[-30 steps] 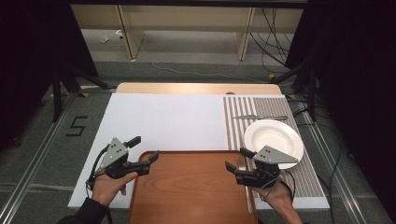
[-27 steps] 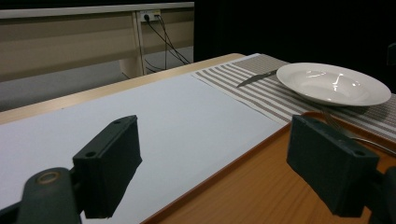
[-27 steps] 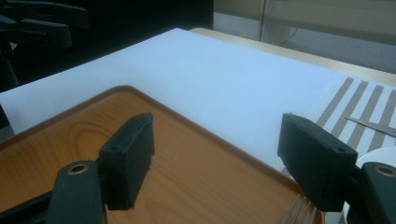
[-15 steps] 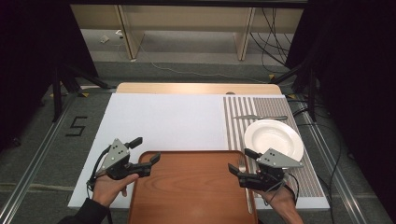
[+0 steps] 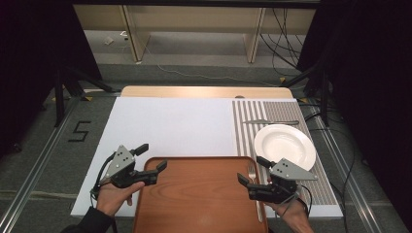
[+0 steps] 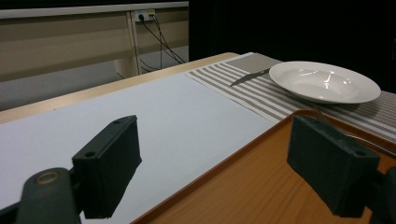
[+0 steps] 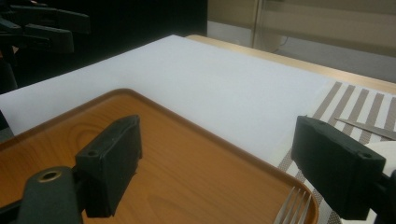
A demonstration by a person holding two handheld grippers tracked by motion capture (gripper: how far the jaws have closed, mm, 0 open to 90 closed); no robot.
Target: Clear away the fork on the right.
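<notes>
At the bottom of the high view lies one brown wooden tray point(image 5: 199, 194), between the wide-open left gripper point(image 5: 154, 164) and wide-open right gripper point(image 5: 253, 171). One round white plate point(image 5: 284, 146), one silver knife point(image 5: 270, 122), one silver fork point(image 5: 251, 171) sit right.

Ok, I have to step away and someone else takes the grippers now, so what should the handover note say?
Left gripper: open, holding nothing, jaws over the far left corner of the wooden tray.
Right gripper: open, holding nothing, over the tray's right edge, beside the fork.
Things: the tray sits at the near edge of the table; the fork lies along its right rim; the white plate is on the striped mat, with the knife beyond it.
Done: nothing gripped yet.
Left: probably close both grippers on the tray's rim, or move the tableware, minding the fork.
</notes>
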